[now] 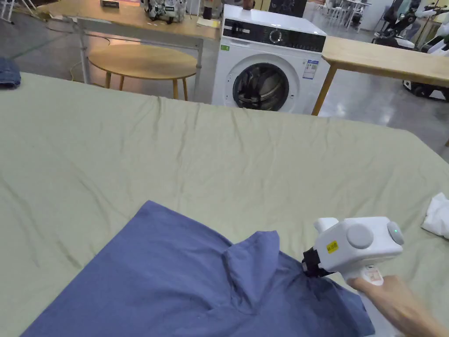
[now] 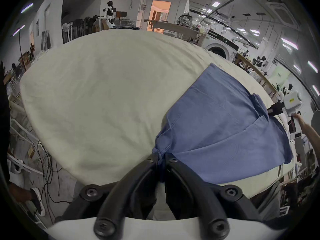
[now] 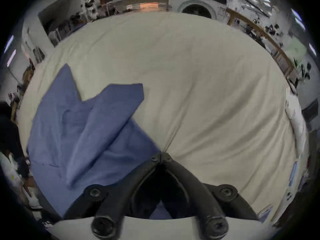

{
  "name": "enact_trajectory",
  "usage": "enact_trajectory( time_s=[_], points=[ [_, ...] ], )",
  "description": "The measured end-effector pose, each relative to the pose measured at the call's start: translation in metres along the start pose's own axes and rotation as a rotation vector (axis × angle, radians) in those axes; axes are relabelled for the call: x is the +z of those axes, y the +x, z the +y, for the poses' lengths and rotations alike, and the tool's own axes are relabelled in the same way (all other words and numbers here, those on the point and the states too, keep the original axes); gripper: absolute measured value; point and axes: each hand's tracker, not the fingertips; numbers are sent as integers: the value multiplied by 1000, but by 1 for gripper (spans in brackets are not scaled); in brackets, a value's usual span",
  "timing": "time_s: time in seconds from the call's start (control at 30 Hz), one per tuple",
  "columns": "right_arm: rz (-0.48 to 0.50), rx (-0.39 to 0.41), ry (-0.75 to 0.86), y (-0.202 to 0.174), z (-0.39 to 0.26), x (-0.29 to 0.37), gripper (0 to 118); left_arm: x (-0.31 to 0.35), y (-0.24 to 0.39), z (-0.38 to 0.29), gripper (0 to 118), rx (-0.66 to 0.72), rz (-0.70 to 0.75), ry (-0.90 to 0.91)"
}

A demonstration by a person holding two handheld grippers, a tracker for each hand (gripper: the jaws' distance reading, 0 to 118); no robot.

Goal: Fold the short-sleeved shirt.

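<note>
Shirt point(image 1: 175, 281): matt blue woven cloth, softly creased, bunched where pinched by left gripper point(image 2: 161, 157). Beneath both grippers, sheet point(image 1: 219, 166): matt pale-green cloth, wrinkled. Right gripper point(image 3: 161, 157): matt black plastic jaws, smooth white shell.

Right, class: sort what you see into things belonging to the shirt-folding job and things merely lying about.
Belongs to the job:
blue shirt
left gripper
right gripper
green sheet

Just lying about:
white cloth
washing machine
round wooden table
</note>
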Motion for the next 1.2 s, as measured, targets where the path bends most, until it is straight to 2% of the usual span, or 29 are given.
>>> enact_trajectory(
  time_s=[0.07, 0.13, 0.27, 0.33, 0.47, 0.57, 0.77, 0.87, 0.97, 1.07, 1.13, 1.2],
  points=[
    [16, -10, 104, 5, -4, 28, 0, 9, -11, 1, 1, 57, -54, 26],
    [78, -36, 185, 6, -9, 65, 0, 30, -14, 2, 1, 77, -79, 116],
    [129, -40, 401, -2, -22, 154, 0, 77, -17, 19, 0, 45, -196, 309],
    [76, -16, 504, -13, -26, 198, 0, 103, 1, 39, 0, -31, -211, 395],
    [71, -34, 709, -20, -22, 277, 0, 137, 23, 106, 0, -96, -358, 529],
    [-35, -28, 808, -24, -6, 328, 0, 146, 42, 167, 0, -147, -405, 602],
    [-120, -65, 935, -17, 63, 377, 0, 140, 84, 301, 0, -203, -396, 621],
    [-213, -55, 966, -19, 101, 390, 0, 138, 108, 352, 0, -253, -320, 644],
    [-266, -74, 985, -22, 140, 399, 0, 138, 122, 399, 0, -236, -306, 655],
    [-291, -85, 998, -24, 175, 400, 0, 138, 143, 431, 0, -284, -234, 654],
    [-278, -100, 1021, -25, 195, 402, 0, 138, 157, 445, 0, -326, -194, 652],
    [-260, -132, 1039, -30, 218, 404, 0, 141, 163, 455, 0, -309, -192, 693]
  ],
)
